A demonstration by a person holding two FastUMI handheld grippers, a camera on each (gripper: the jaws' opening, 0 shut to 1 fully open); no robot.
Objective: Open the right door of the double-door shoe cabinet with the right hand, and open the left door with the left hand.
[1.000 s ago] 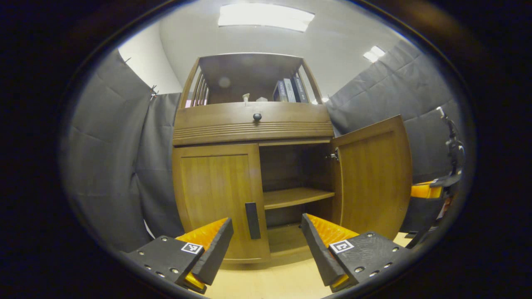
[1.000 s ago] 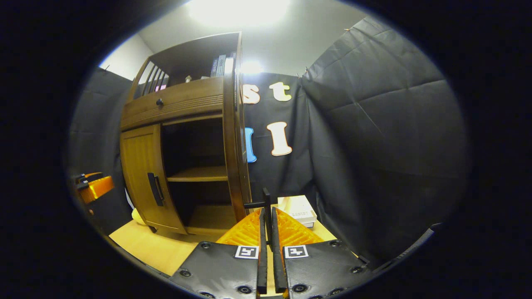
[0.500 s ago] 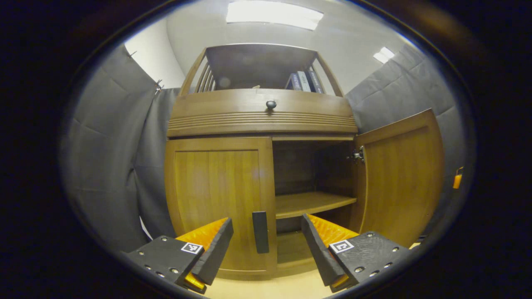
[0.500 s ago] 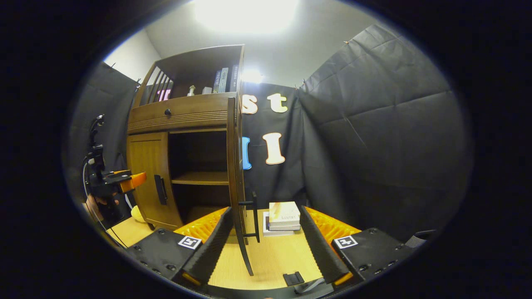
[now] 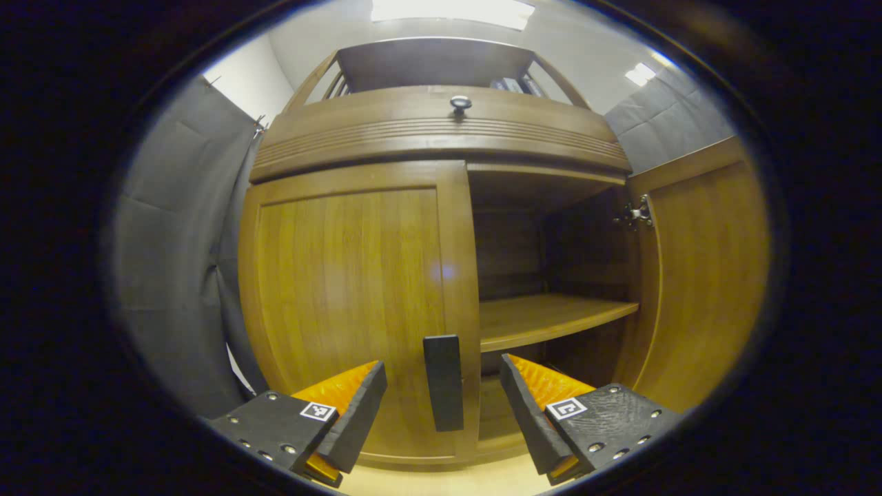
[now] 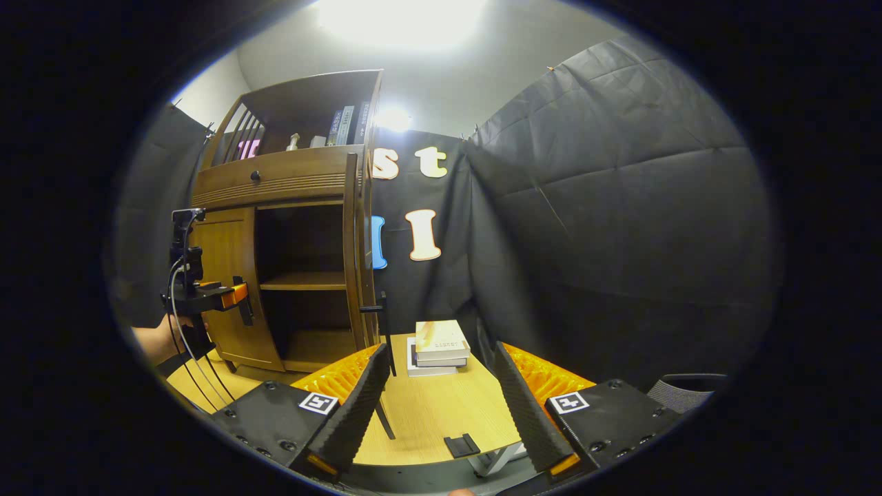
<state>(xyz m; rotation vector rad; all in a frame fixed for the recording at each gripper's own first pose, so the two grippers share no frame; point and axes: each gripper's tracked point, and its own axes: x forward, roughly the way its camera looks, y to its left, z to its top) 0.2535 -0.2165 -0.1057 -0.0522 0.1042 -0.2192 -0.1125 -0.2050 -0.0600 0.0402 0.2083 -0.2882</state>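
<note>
Black quilted cloth walled the booth, and a pale wooden table (image 6: 441, 413) carried a brown wooden shoe cabinet (image 5: 427, 131). Its left door (image 5: 351, 303) was shut, with a dark upright handle (image 5: 443, 382) near its inner edge. That handle stood between the spread fingers of the left tool (image 5: 441, 406), which were well apart and touching nothing; how near the handle was to them could not be judged through the curved lens. The right door (image 5: 703, 269) stood swung wide open on its hinge (image 5: 637, 212), baring a dark inside with one wooden shelf (image 5: 544, 320). Above the doors ran a ribbed drawer front with a round knob (image 5: 460, 105).

In the right gripper view the open door appeared edge-on, its own handle (image 6: 383, 324) jutting out. The right tool (image 6: 437, 406) was drawn back from it over the table, fingers apart and empty. Beyond lay a small stack of books (image 6: 439, 339). At far left a hand (image 6: 162, 341) held the other tool up to the closed door.
</note>
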